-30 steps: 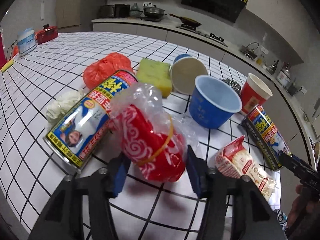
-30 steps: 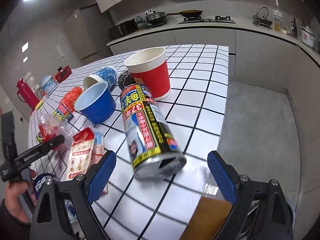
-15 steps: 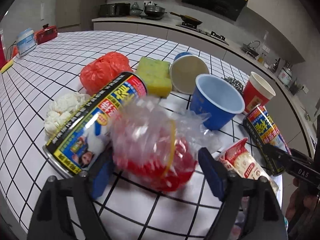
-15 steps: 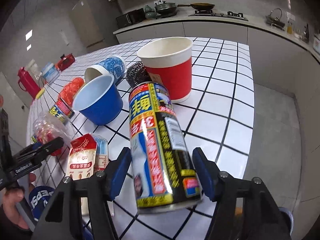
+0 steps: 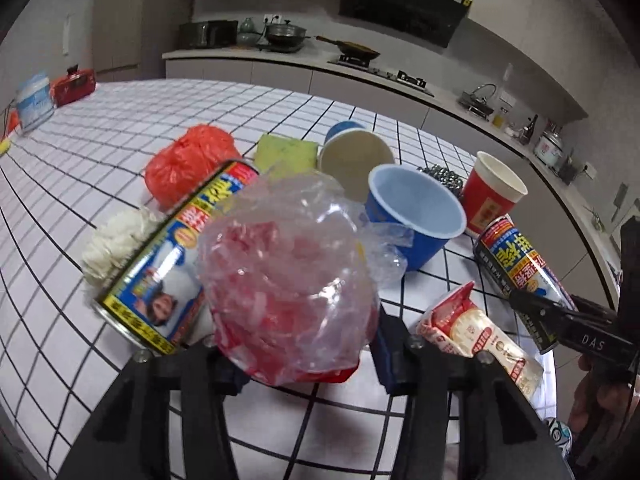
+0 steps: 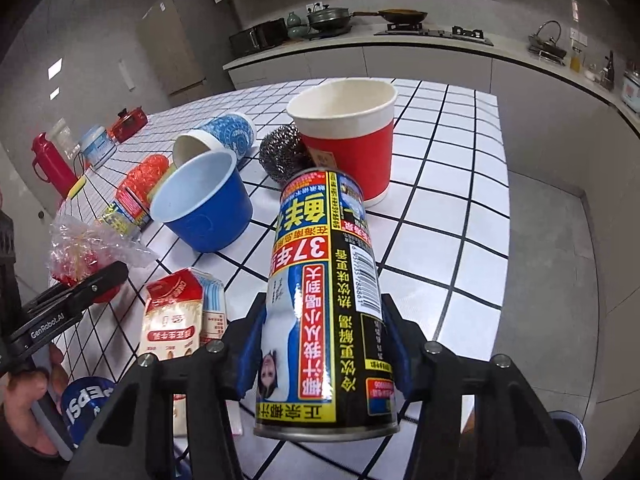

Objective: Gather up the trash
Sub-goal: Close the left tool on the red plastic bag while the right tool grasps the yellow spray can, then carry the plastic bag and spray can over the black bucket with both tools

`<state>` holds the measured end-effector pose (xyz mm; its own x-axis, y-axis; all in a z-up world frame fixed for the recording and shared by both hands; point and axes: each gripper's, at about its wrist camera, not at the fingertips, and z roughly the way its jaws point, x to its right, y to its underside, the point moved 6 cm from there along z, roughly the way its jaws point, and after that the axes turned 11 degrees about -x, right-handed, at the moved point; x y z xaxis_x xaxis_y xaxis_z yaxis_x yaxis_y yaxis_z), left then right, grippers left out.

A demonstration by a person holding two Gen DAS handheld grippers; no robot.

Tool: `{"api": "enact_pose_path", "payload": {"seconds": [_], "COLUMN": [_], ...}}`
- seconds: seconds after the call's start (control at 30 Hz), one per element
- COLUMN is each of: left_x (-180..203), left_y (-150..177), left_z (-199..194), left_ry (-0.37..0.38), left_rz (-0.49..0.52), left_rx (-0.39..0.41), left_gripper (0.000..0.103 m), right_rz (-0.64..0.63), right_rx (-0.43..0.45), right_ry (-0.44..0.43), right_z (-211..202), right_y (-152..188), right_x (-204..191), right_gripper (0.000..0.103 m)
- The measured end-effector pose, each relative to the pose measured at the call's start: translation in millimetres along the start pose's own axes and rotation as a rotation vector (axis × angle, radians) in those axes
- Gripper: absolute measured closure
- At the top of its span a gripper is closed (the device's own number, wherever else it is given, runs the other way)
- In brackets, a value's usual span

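My left gripper (image 5: pixel 306 350) is shut on a crumpled clear plastic bag with red inside (image 5: pixel 290 280), lifted off the tiled table; it also shows in the right wrist view (image 6: pixel 86 258). My right gripper (image 6: pixel 322 344) is shut on a black, yellow and red drink can (image 6: pixel 324 300), lifted and tilted; that can shows in the left wrist view (image 5: pixel 516 264). A second like can (image 5: pixel 172 256) lies left of the bag.
On the white tiled table (image 6: pixel 452 208) are a blue cup (image 6: pixel 202 204), a red paper cup (image 6: pixel 348 136), a steel scourer (image 6: pixel 282 152), a patterned cup on its side (image 6: pixel 218 138), a snack packet (image 6: pixel 176 320), a red bag (image 5: pixel 188 160), a yellow sponge (image 5: pixel 286 152) and a white wad (image 5: pixel 116 236). The table edge is at right.
My left gripper closed on the plastic bag and raised it. My right gripper moved onto the can, closed on it and lifted it toward the camera.
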<state>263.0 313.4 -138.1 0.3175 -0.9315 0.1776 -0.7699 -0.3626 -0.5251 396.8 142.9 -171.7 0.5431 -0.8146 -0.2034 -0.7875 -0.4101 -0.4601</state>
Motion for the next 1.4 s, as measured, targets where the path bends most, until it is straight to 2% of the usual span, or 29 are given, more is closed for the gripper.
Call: {"api": "enact_pose_path", "payload": {"seconds": [0.27, 0.83, 1.17, 1.4], "left_x": [5, 30, 83, 149], "left_y": [-4, 8, 22, 50], "left_z": [-16, -32, -48, -57], "left_ry": [-0.011, 0.013, 0.037, 0.054], "left_rz": [0.039, 0.114, 0.184, 0.231], "left_rx": [0.047, 0.054, 0.071, 0.067], "left_gripper": [0.054, 0.054, 0.054, 0.054], "right_rz": [0.019, 0.048, 0.093, 0.113], "right_rx": [0.049, 0.109, 0.145, 0.142], "right_ry": [0.028, 0.097, 0.11, 0.12], "right_z": [-29, -76, -114, -145], "right_y": [11, 44, 75, 115], "right_x": [-4, 0, 36, 93], "right_gripper": [0.048, 0.048, 0.048, 0.048]}}
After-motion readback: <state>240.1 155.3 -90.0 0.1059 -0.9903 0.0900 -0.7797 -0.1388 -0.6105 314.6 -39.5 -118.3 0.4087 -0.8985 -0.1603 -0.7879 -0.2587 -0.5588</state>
